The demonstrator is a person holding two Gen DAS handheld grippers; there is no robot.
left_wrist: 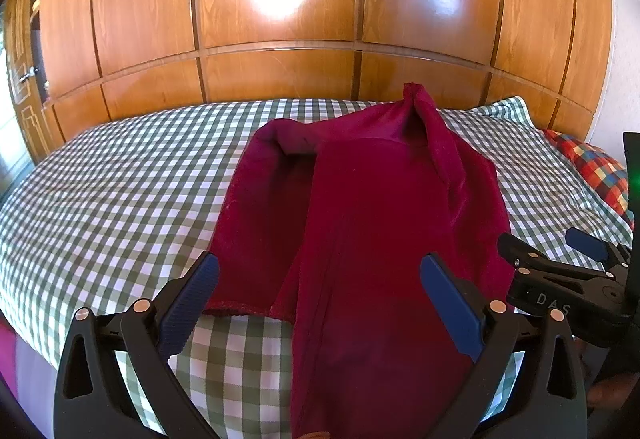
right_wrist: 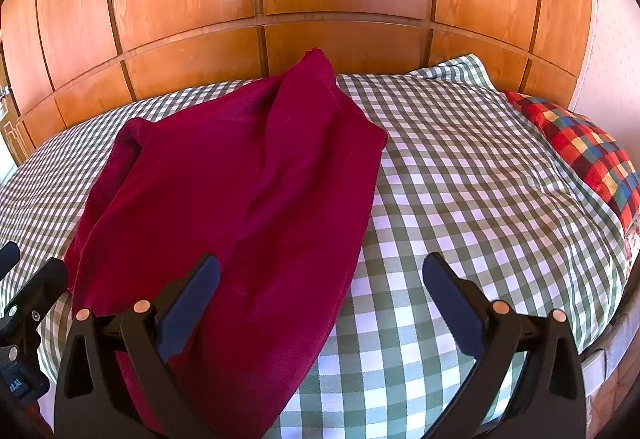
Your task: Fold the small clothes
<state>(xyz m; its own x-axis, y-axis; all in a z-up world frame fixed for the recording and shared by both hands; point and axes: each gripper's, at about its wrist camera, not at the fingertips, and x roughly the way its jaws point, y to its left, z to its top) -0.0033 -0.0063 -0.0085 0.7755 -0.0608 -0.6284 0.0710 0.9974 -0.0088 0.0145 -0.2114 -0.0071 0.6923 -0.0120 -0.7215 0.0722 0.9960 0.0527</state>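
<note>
A dark red garment [left_wrist: 372, 199] lies partly folded across the middle of the bed [left_wrist: 120, 191], on its green-and-white checked cover. The left tool [left_wrist: 320, 275] hangs released over the cloth's near end, gripping nothing. Only the left view catches the right tool at 3 o'clock. In the right view, the right tool [right_wrist: 320, 275] also stands released, the garment [right_wrist: 248, 175] toward 10 o'clock; a multicoloured plaid pillow [right_wrist: 580, 147] sits at 2 o'clock.

The left tool [left_wrist: 320, 303] stood wide open, holding nothing, its blue pads [left_wrist: 192, 303] splayed toward 11 and 1 o'clock. The right tool [right_wrist: 320, 299] gaped equally wide, empty; it appeared at 3 o'clock in the left wrist view.
</note>
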